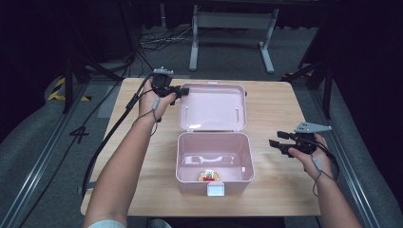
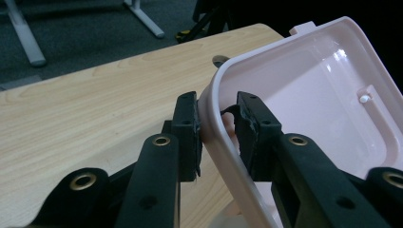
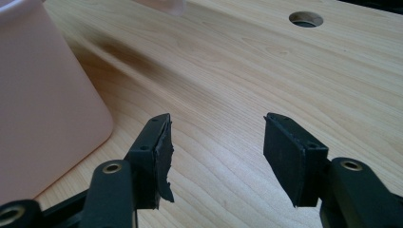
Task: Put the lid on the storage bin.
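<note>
Our left gripper's (image 1: 182, 91) fingers (image 1: 184, 90) are pinching the rim of the pink lid (image 1: 214, 107) at its far left corner, while the right gripper's (image 1: 278, 140) fingers (image 1: 275, 143) are standing spread apart with nothing between them. In the high view we are looking down on a pink box (image 1: 187, 156) sitting open on the wooden table (image 1: 275, 104), its lid lying back flat behind it toward the far edge. A small red and yellow object (image 1: 209, 175) is lying inside the box against its near wall, too small for us to tell what it is, and a white latch (image 1: 216, 189) is hanging on the front of the box. Our left hand (image 1: 154, 102) is reaching to the left of the lid, and our right hand (image 1: 309, 154) is hovering to the right of the box, well apart from it. In the left gripper view we are seeing the lid (image 2: 304, 95) up close: one pad (image 2: 189, 128) is pressing on the outside of the rim and the other is sitting just inside it, so the rim is running between the two jaws, with the table (image 2: 95, 104) spreading out beyond. In the right gripper view the two pads (image 3: 161, 152) are held wide above the bare table (image 3: 228, 71), the box's (image 3: 43, 104) rounded pink corner is standing to their left without touching them, and a round hole (image 3: 305, 19) is showing in the tabletop farther off from the box.
</note>
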Demonstrator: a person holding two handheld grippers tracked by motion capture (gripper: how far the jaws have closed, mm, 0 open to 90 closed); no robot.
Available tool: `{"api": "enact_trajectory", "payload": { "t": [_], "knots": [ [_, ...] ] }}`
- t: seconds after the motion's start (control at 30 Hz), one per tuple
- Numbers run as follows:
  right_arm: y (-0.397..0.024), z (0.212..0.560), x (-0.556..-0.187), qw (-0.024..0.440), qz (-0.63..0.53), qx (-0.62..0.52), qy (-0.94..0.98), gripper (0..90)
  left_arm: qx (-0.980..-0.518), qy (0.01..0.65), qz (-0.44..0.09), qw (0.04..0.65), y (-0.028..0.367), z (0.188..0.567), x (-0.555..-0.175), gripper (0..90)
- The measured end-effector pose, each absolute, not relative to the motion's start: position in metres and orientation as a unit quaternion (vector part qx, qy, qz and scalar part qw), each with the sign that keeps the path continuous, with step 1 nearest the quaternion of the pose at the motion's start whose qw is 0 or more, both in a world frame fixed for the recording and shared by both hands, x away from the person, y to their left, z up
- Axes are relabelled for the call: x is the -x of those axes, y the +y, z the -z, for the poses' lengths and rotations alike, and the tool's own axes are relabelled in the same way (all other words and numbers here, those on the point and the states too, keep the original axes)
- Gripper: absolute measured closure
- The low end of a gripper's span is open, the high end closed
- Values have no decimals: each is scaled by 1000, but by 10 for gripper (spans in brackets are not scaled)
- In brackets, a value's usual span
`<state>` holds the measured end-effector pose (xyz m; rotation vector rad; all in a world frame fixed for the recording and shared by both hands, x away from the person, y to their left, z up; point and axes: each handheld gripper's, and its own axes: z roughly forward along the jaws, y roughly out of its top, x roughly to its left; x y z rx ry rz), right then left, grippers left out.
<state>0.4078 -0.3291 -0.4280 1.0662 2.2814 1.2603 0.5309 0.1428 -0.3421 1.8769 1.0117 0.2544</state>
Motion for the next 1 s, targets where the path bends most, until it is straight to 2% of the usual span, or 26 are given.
{"api": "enact_trajectory", "payload": {
  "t": [0.43,1.0],
  "knots": [
    [-325,426,-409,163,-444,-364,802,440,-759,392,-118,507,147,320,-514,734],
    [-320,421,-406,167,-447,-350,806,441,-766,318,-117,546,159,298,-494,737]
  ]
}}
